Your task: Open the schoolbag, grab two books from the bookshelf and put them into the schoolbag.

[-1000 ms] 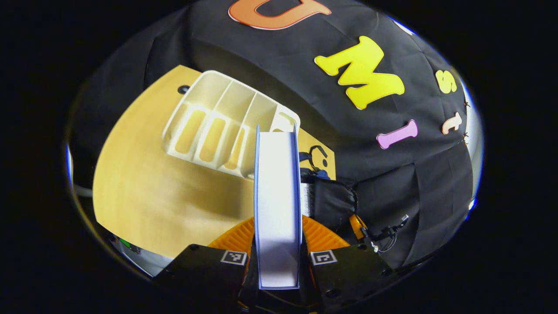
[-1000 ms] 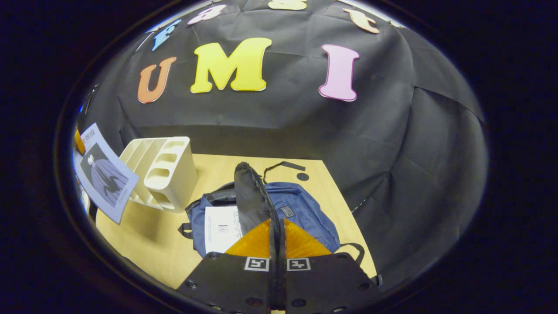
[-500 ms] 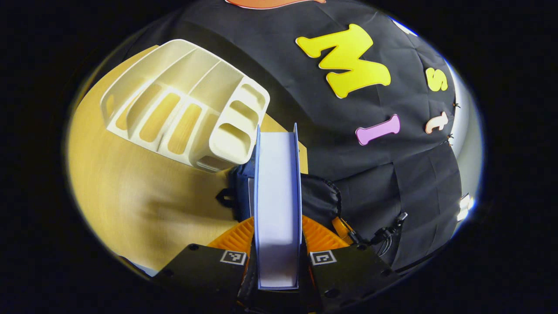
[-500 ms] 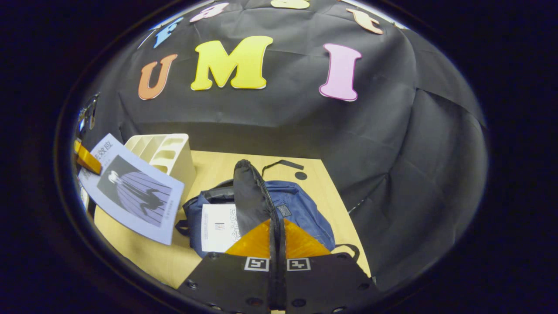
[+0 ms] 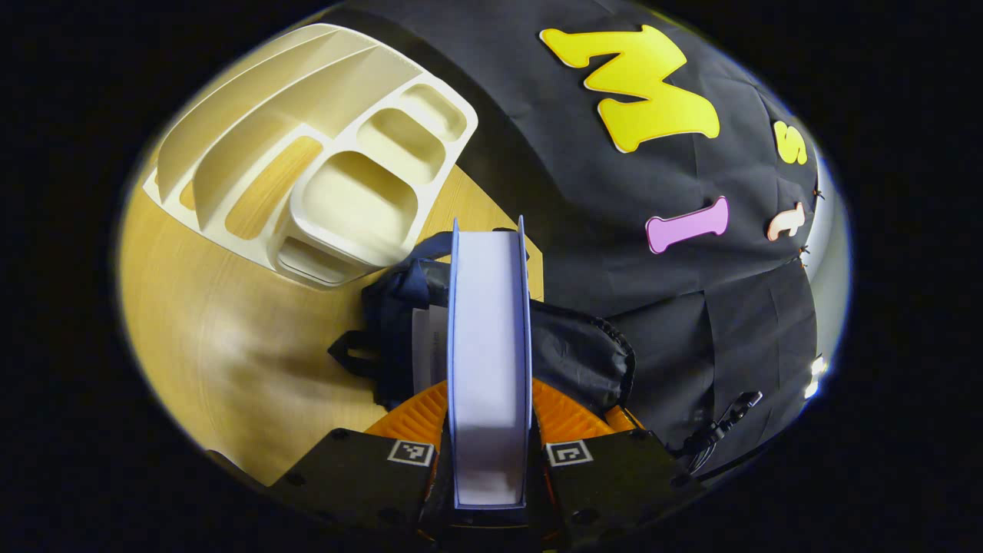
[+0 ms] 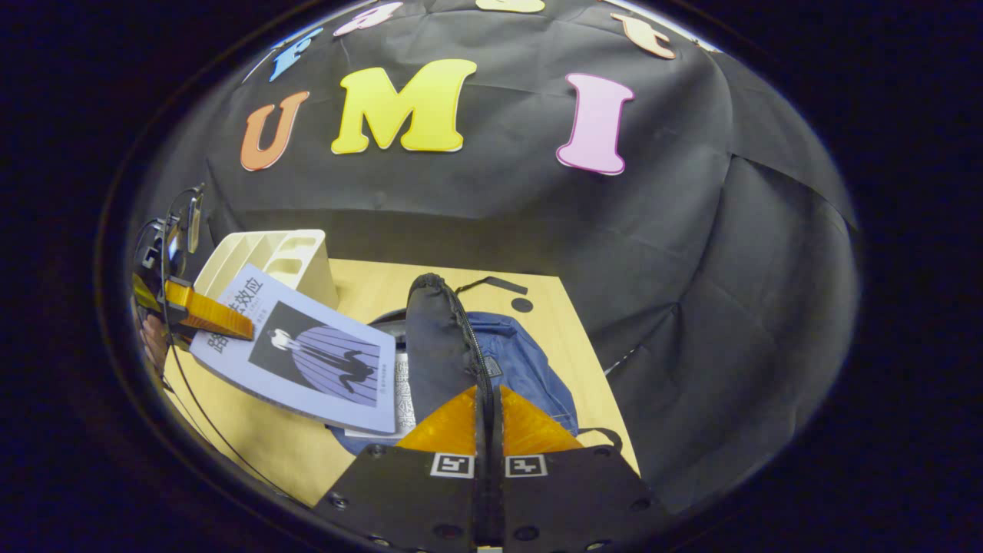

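Note:
My left gripper (image 5: 489, 403) is shut on a pale lavender book (image 5: 489, 338), seen edge-on between its fingers. In the right gripper view the same book (image 6: 307, 357) shows its cover with a dark figure and hangs tilted over the left side of the blue schoolbag (image 6: 526, 365). My right gripper (image 6: 488, 395) is shut on the bag's black flap (image 6: 438, 346) and holds it raised, so the bag is open. A white book (image 6: 405, 392) lies inside the opening, also visible as a white book (image 5: 427, 346) beside the lavender one. The white bookshelf (image 5: 322, 169) stands behind the bag.
The wooden table (image 5: 246, 361) carries the bag and the bookshelf (image 6: 265, 257). A black strap and a round hole (image 6: 522, 304) lie at the table's far edge. Black cloth closes off the back and right side. A cable (image 6: 173, 307) trails from the left gripper.
The left gripper has carried the lavender book from beside the bookshelf to over the bag's opening. The right gripper has kept the flap raised, nearly still.

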Available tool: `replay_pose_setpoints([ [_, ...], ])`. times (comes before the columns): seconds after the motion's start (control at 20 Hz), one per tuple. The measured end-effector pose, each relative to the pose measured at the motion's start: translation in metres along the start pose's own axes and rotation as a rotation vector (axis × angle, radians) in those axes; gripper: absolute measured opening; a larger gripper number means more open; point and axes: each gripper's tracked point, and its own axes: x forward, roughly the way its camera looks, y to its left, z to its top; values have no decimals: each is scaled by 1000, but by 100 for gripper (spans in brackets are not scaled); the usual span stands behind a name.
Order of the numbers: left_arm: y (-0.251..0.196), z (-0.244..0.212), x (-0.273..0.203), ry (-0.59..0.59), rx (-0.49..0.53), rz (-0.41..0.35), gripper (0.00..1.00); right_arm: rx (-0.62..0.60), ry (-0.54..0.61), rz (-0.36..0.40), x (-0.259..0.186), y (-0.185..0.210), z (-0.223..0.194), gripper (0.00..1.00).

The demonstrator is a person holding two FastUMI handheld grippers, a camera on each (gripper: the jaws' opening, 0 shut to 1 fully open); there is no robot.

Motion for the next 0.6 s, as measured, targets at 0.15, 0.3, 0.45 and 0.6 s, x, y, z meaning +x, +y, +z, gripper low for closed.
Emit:
replay_pose_setpoints([
  [0.15,1,-6,20,1,-5,9,39,-6,6,-4,1,-3,0,0],
  [0.3,0,-20,38,12,36,10,39,-14,6,-5,0,-7,4,0],
  [0.45,-3,-28,54,16,34,-9,39,-26,-10,-17,-1,-13,13,0],
  [0.6,-11,-29,69,12,26,-27,39,-22,-16,-21,-2,-17,21,0],
])
